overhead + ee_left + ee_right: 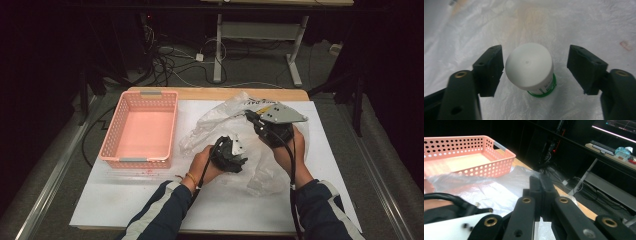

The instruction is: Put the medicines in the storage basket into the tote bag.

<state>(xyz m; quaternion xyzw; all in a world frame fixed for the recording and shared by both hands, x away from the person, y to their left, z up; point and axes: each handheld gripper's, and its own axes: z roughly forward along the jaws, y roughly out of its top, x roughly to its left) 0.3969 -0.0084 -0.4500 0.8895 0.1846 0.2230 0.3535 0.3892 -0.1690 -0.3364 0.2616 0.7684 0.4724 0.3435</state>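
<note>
1 white bottle [530, 68] — ungripped, upright

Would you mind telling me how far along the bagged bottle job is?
Done: right gripper is shut on the plastic bag's edge. In hand: left gripper, jaws open, straddles the white-capped bottle without pressing it. Left: gripping the bottle and probably moving it to the empty pink basket.

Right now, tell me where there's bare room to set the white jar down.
The pink basket is empty. The white table is bare in front of the basket and along the near edge. It is crowded mid-table: crumpled plastic bag, both tongs, the white jar.
</note>
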